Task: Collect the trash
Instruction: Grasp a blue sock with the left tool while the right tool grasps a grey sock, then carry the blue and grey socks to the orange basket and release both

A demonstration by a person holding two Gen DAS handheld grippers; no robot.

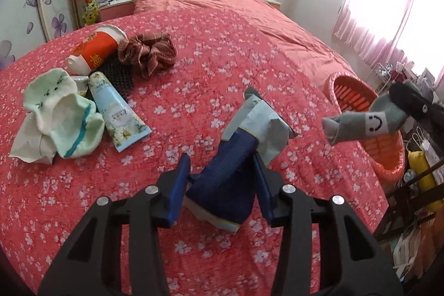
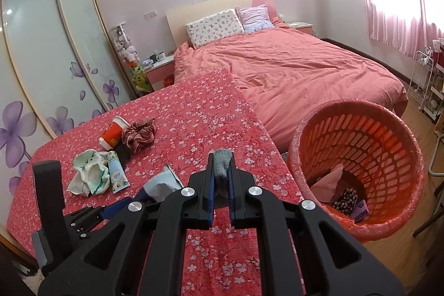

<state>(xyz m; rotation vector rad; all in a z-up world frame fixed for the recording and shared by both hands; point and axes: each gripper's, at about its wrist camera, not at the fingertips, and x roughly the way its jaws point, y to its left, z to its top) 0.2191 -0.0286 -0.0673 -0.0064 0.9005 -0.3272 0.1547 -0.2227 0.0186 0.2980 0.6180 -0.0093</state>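
My left gripper (image 1: pixel 222 165) is shut on a dark blue and pale blue sock (image 1: pixel 236 157) and holds it above the flowered red cloth. It also shows in the right wrist view (image 2: pixel 162 185). My right gripper (image 2: pixel 221 160) is shut on a grey sock (image 2: pixel 222 162) with a smiley face (image 1: pixel 360 125), held just left of the orange basket (image 2: pixel 383 140). The basket (image 1: pixel 358 99) holds pink paper and small items. A pile lies at the left: a red paper cup (image 1: pixel 95 49), a cream tube (image 1: pixel 118 113), a pale green sock (image 1: pixel 69 113) and a plaid scrunchie (image 1: pixel 148 53).
A crumpled white tissue (image 1: pixel 27 140) and a black mesh item (image 1: pixel 119 74) lie in the pile. A pink bed (image 2: pixel 305 68) with pillows lies beyond. A wardrobe (image 2: pixel 41 46) stands left, a wire rack (image 2: pixel 424 79) right.
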